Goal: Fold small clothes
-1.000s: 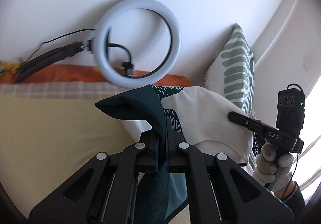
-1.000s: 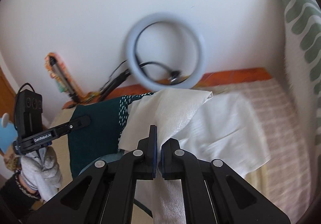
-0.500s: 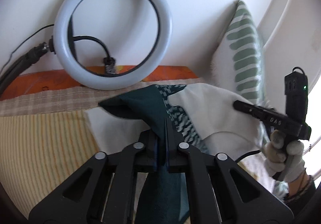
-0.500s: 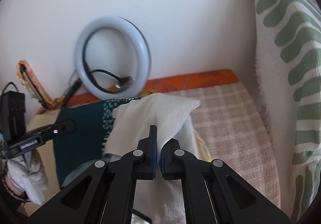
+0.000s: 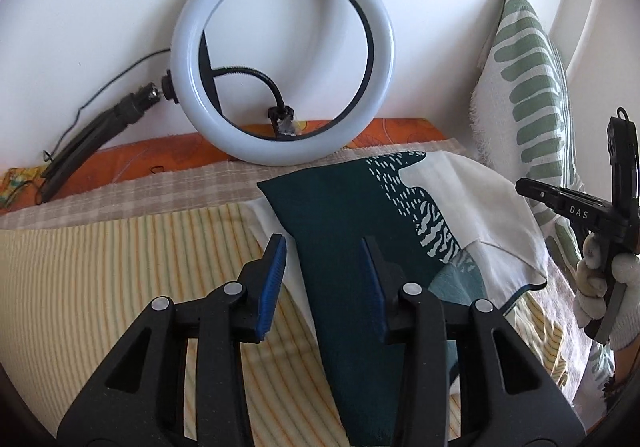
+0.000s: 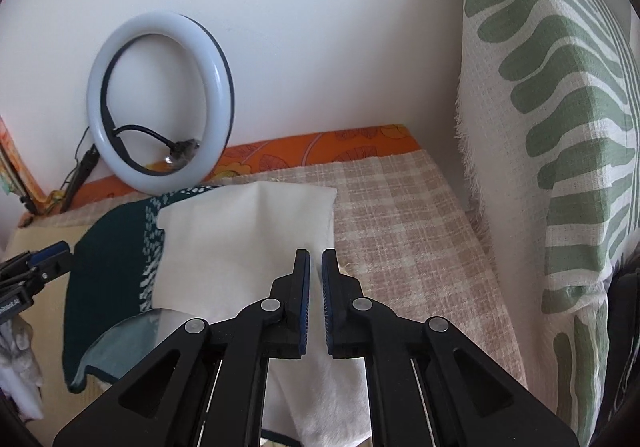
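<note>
Grippers, two. Left hand-held gripper (image 5: 322,279): jaws have just been opening, part-spread, dark green cloth (image 5: 344,215) between them but unpressed. Right hand-held gripper (image 6: 316,287): jaws a slit apart astride the cloth's white edge; whether the pads pinch it, cannot tell. Cloth, one, folded on the bed (image 6: 404,215), at 12 o'clock from both. Advice: release fully, withdraw without dragging the fold. Ring light (image 5: 284,55), one; pillow (image 6: 560,127), one.

bed (image 5: 120,267) with checked cover, folded garment (image 5: 360,215), ring light (image 5: 280,55), leaf-print pillow (image 6: 560,127)
</note>
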